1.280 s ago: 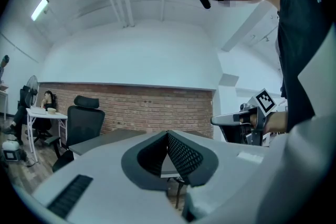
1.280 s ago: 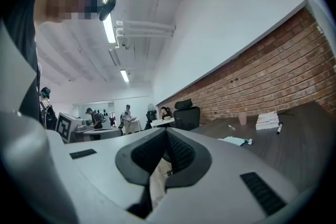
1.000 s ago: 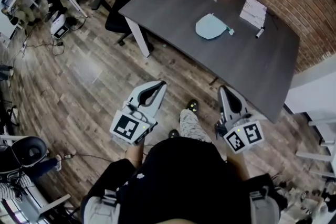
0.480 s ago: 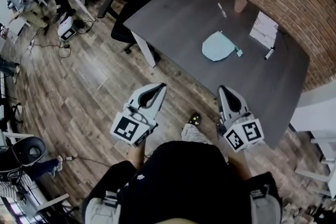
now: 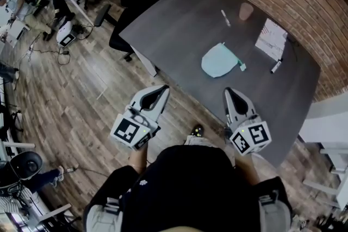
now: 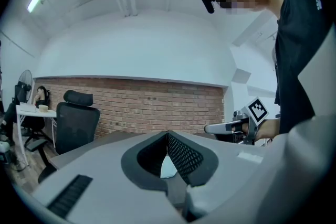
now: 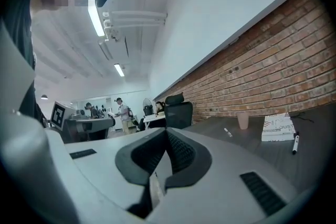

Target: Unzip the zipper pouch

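The left hand-held gripper (image 5: 164, 88) and the right hand-held gripper (image 5: 230, 91) are both pinched fully together with nothing between the jaws. The person holds them out level, side by side at waist height, pointing toward the dark grey surface (image 5: 179, 19). The left one hangs over the wooden floor just short of the near edge, and the right one's tip is about at that edge.

The zipper pouch (image 5: 219, 61) lies flat near the middle of the surface, well apart from both. To me this looks like the approach, with no unzipping begun. Next, both need to come in over the surface and open up, one to pin the pouch's body and the other to nip the pull.

The pouch is pale blue, soft-looking and rounded. A small tab (image 5: 241, 67) at its right edge may be the pull. Whether the zip is closed is too small to tell.
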{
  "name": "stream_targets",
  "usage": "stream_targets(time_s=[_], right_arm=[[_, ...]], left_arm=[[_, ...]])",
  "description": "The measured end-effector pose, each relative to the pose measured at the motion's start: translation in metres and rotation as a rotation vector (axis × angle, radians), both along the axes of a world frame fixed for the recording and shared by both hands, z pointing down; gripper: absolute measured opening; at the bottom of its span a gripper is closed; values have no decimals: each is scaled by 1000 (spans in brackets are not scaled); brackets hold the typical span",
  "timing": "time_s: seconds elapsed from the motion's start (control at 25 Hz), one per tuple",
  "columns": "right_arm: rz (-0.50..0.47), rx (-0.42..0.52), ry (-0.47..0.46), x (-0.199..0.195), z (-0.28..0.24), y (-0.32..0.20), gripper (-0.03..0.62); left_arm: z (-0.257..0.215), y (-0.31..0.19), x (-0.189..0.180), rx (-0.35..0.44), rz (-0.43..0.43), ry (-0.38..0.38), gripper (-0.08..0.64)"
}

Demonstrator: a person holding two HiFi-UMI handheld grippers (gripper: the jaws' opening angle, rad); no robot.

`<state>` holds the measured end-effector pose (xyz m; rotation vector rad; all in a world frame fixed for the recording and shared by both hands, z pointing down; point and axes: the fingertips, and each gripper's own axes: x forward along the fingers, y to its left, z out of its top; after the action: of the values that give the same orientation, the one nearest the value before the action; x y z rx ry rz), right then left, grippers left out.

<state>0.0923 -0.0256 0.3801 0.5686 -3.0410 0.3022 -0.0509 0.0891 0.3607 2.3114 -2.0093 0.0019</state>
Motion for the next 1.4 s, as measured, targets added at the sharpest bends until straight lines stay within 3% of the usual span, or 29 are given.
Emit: stream_targets(time_s=[0.4, 0.6, 0.76, 1.04, 1.4], right_arm=[[117, 57, 67, 21, 3, -86, 0], [185, 34, 90, 43, 16, -111, 0], [217, 11, 120, 50, 29, -125, 0], [316, 7, 149, 40, 35, -156, 0], [399, 18, 252, 8, 51, -200, 21]], left_arm=[[12, -90, 3, -20, 85, 46, 3], [16, -134, 18, 3, 162, 68, 3], [28, -161, 26, -34, 221, 88, 3], [34, -211, 12, -85, 342, 73, 3], [44, -274, -20, -118, 466, 66, 3]])
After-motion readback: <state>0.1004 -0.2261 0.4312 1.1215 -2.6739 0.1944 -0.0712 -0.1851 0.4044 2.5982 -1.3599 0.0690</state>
